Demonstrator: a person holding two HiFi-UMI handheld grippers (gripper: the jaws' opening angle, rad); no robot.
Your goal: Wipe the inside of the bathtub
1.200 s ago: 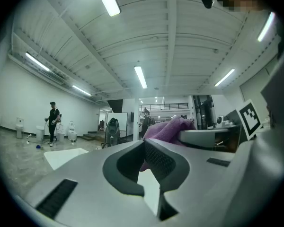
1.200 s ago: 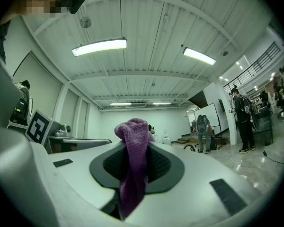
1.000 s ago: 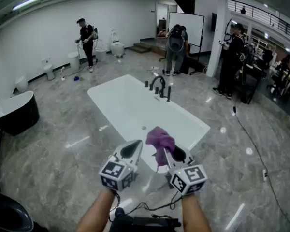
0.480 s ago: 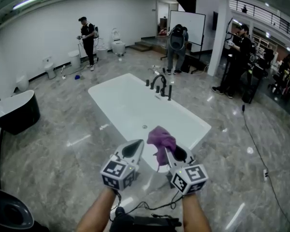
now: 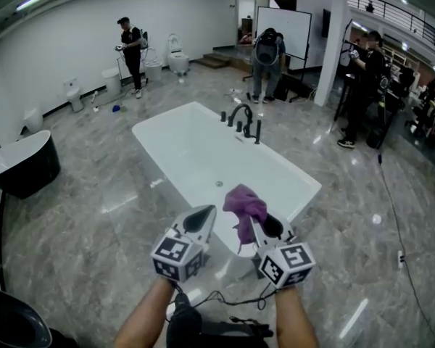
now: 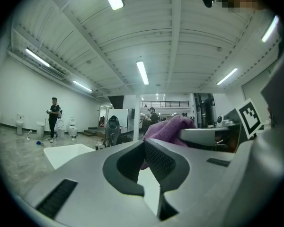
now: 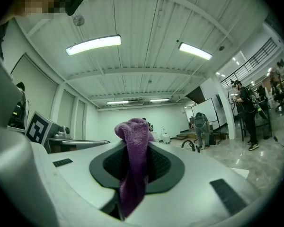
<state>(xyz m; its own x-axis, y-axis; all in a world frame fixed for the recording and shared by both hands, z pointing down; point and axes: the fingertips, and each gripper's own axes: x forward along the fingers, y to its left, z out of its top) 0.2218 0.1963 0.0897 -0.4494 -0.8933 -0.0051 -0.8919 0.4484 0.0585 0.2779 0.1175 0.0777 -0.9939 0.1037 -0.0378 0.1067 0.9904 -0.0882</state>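
A white freestanding bathtub (image 5: pixel 154 135) stands in the middle of the grey marble floor, with a black faucet (image 5: pixel 241 116) on its far rim. Both grippers hover above its near end, pointing up and forward. My right gripper (image 5: pixel 264 227) is shut on a purple cloth (image 5: pixel 244 207), which bunches above the jaws and hangs down between them (image 7: pixel 132 174). To the left of it, my left gripper (image 5: pixel 200 220) is shut with nothing in it. The cloth (image 6: pixel 168 126) shows just past its tips in the left gripper view.
A black tub (image 5: pixel 22 167) sits at the far left, and a dark object (image 5: pixel 11 325) at the bottom left corner. White toilets (image 5: pixel 177 60) line the back wall. Three people (image 5: pixel 130 49) (image 5: pixel 264 60) (image 5: pixel 362 78) stand around the room. A cable (image 5: pixel 391 201) runs over the floor at the right.
Both grippers keep their pose, and the cloth stays in the right one. The view has shifted slightly toward the tub. The people at the back have shifted a little.
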